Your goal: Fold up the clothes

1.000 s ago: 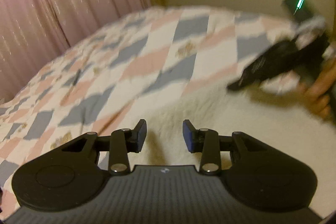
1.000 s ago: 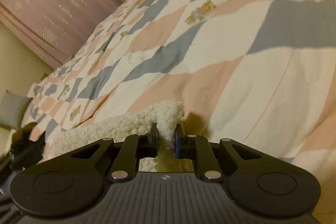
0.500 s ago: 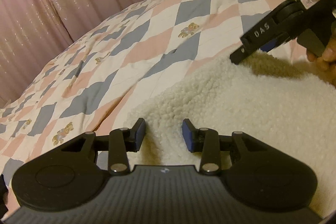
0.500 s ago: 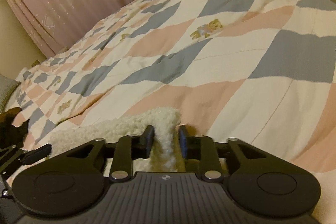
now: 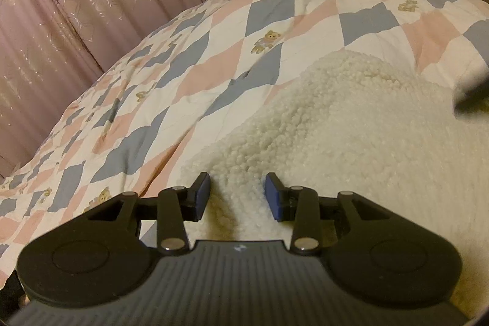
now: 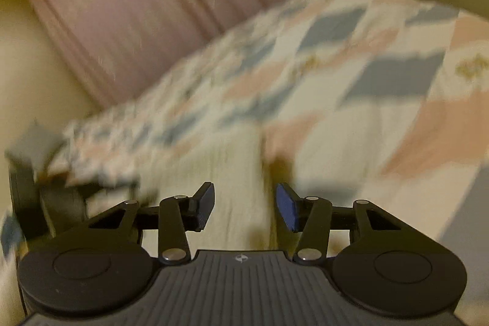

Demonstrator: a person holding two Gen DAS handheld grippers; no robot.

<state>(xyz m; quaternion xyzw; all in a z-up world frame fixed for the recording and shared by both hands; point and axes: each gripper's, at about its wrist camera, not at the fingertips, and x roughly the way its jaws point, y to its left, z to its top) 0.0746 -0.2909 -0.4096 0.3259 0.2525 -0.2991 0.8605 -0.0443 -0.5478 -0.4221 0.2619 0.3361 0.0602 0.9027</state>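
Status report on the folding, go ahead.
Left gripper open, low over the fleece. Right gripper open, holding nothing, view blurred. Fleece lies bunched on the quilt. Nothing in the way.

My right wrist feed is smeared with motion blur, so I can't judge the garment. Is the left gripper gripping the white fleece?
Observer: No. The left gripper is open. A ridge of the fluffy white fleece garment runs between its blue-padded fingers, unpinched.
Operator: Where does the fleece lie?
Observer: On the pink, grey and white diamond-patterned quilt, bunched into a mound ahead of the left gripper.
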